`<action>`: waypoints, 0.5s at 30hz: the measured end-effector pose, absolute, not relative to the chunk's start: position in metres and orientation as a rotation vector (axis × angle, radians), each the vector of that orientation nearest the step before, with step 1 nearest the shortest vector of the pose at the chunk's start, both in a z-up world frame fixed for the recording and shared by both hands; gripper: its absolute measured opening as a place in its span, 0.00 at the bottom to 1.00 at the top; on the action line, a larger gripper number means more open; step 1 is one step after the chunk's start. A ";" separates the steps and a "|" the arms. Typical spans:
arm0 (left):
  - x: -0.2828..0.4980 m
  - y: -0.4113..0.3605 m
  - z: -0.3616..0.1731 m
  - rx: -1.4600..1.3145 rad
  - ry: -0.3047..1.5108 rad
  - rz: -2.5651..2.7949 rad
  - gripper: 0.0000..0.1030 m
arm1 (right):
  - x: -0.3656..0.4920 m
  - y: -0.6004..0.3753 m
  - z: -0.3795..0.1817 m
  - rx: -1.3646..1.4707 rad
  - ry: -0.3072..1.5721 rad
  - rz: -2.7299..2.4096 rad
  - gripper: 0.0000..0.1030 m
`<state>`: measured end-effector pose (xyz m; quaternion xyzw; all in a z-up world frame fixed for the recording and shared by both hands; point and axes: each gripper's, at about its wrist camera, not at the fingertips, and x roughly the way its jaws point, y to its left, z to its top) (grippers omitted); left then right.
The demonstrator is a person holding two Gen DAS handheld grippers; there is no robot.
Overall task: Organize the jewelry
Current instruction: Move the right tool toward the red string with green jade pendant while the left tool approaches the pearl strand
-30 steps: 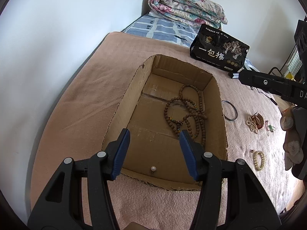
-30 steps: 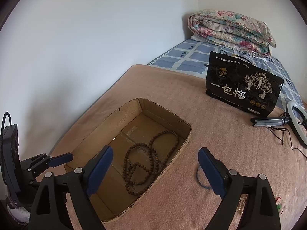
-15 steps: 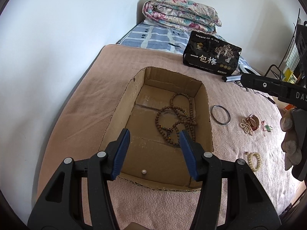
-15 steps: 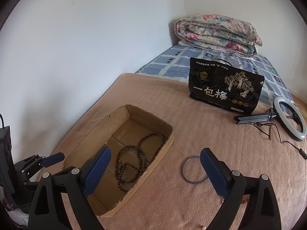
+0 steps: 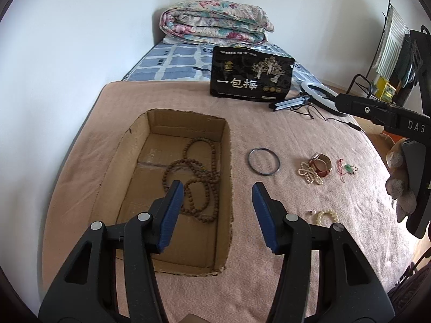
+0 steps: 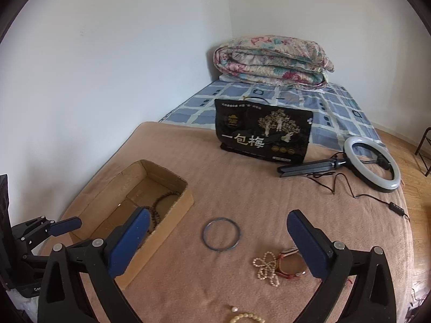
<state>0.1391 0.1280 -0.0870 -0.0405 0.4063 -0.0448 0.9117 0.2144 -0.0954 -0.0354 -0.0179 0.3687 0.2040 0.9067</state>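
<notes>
An open cardboard box (image 5: 227, 161) (image 6: 186, 199) sits on the pink blanket with a long brown bead necklace (image 5: 194, 177) (image 6: 157, 204) inside. To its right lie a dark bangle (image 5: 263, 161) (image 6: 221, 233), a white pearl string (image 5: 309, 173) (image 6: 265, 267), a red-strapped watch (image 5: 321, 162) (image 6: 289, 265), a green pendant on red cord (image 5: 347, 167) and a cream bead bracelet (image 5: 327, 215) (image 6: 246, 317). My left gripper (image 5: 218, 196) is open and empty above the box's right wall. My right gripper (image 6: 218, 228) is open and empty above the bangle.
A black snack bag (image 5: 252, 76) (image 6: 265, 132) stands behind the box. A ring light on a folded stand (image 6: 371, 165) (image 5: 317, 94) with a trailing cable lies at the right. A folded floral quilt (image 6: 272, 59) sits at the bed's head. A wall runs along the left.
Both grippers have pulled back from the box and swung right, bringing the loose jewelry on the blanket into view. Both stay open and empty.
</notes>
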 end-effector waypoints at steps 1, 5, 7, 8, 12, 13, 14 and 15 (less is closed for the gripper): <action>0.140 0.122 -0.087 -0.080 0.838 -0.104 0.53 | 0.214 -0.104 -0.035 -0.040 0.757 0.411 1.00; 0.146 0.100 -0.087 -0.066 0.847 -0.151 0.46 | 0.213 -0.138 -0.035 -0.024 0.757 0.369 1.00; 0.148 0.089 -0.088 -0.059 0.855 -0.175 0.46 | 0.213 -0.156 -0.036 -0.012 0.761 0.349 1.00; 0.150 0.084 -0.089 -0.054 0.859 -0.187 0.46 | 0.212 -0.164 -0.037 -0.012 0.762 0.340 1.00; 0.155 0.061 -0.092 -0.035 0.872 -0.232 0.41 | 0.211 -0.195 -0.042 -0.027 0.763 0.283 1.00; 0.157 0.056 -0.093 -0.031 0.876 -0.242 0.39 | 0.211 -0.204 -0.044 -0.024 0.766 0.270 1.00; 0.158 0.050 -0.095 -0.028 0.880 -0.252 0.39 | 0.212 -0.212 -0.046 -0.020 0.772 0.259 1.00; 0.160 0.044 -0.096 -0.025 0.884 -0.264 0.39 | 0.213 -0.219 -0.048 -0.015 0.780 0.250 1.00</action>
